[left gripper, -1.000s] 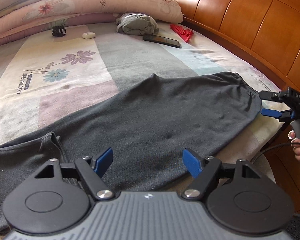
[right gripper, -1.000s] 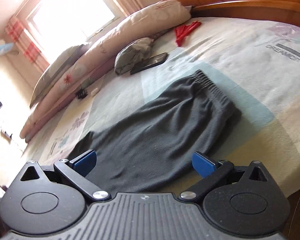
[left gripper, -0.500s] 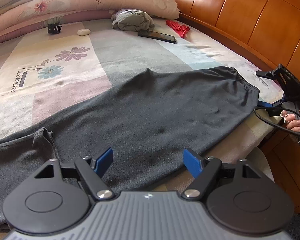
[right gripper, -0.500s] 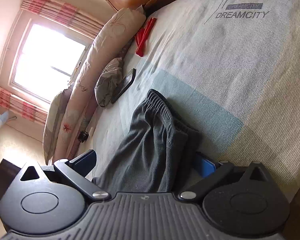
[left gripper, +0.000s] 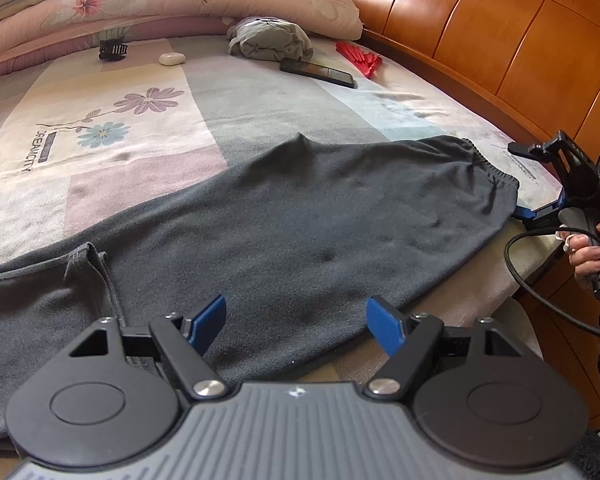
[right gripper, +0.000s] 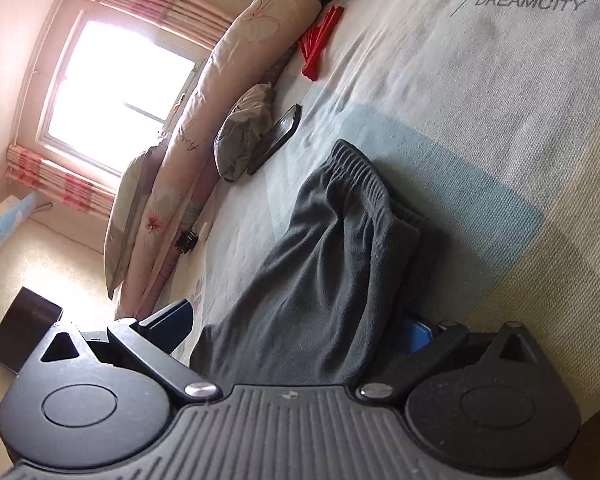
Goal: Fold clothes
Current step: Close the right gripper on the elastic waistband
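- Pastel patchwork bedsheet with printed flowers (left gripper: 112, 136) covers a bed backed by an orange-brown wooden headboard (left gripper: 500, 28); long floral pillows (left gripper: 172, 0) lie along its far edge
- Dark grey fleece trousers (left gripper: 300, 216) lie spread flat across the near part of the sheet, elastic waistband (left gripper: 488, 164) toward the headboard side, the leg end reaching off to the left
- left gripper (left gripper: 296, 320) hovers over the middle of the trousers, its 2 blue pads wide apart with nothing between them
- right gripper (right gripper: 296, 328) sits at the waistband end, jaws spread, with the fabric bunched between its fingers; whether the pads press on the cloth I cannot tell
- Near the pillows: a crumpled grey-green garment (left gripper: 268, 38), a black phone (left gripper: 318, 73), a red folded fan (left gripper: 358, 56), a small white case (left gripper: 172, 59), a black hair claw (left gripper: 113, 49)
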`<state>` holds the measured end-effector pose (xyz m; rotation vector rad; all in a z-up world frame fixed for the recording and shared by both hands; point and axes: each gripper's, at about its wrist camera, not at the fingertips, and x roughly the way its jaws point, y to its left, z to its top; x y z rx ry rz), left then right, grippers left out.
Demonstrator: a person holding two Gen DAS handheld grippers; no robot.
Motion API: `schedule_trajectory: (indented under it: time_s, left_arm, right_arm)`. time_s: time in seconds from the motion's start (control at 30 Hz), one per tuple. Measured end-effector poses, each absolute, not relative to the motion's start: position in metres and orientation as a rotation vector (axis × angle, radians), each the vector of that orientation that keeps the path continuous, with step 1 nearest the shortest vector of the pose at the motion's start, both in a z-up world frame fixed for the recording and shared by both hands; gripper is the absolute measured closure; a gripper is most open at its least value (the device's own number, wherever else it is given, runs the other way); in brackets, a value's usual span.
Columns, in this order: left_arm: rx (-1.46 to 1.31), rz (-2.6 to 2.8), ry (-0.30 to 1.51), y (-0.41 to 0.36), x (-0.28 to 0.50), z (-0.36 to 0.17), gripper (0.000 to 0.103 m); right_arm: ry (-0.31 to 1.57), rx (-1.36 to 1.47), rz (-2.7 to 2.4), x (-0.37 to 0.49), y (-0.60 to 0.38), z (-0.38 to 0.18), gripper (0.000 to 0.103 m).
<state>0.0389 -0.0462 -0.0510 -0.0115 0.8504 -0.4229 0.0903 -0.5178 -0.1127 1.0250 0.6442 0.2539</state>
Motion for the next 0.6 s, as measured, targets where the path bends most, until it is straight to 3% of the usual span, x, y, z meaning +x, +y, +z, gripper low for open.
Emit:
schedule_trajectory:
  time_s: [0.17, 0.6]
  left_arm:
    - [-0.022, -0.424, 0.844, -0.042, 0.035, -0.05, 0.026]
    - [-0.026, -0.441, 0.834, -0.041, 0.033, -0.049, 0.026]
  right_arm:
    - [0.474, 1.227, 0.201, 0.085, -0.542, -0.124, 0.0]
    - [0.521, 1.146, 0.16, 0.11, -0.527, -0.115, 0.0]
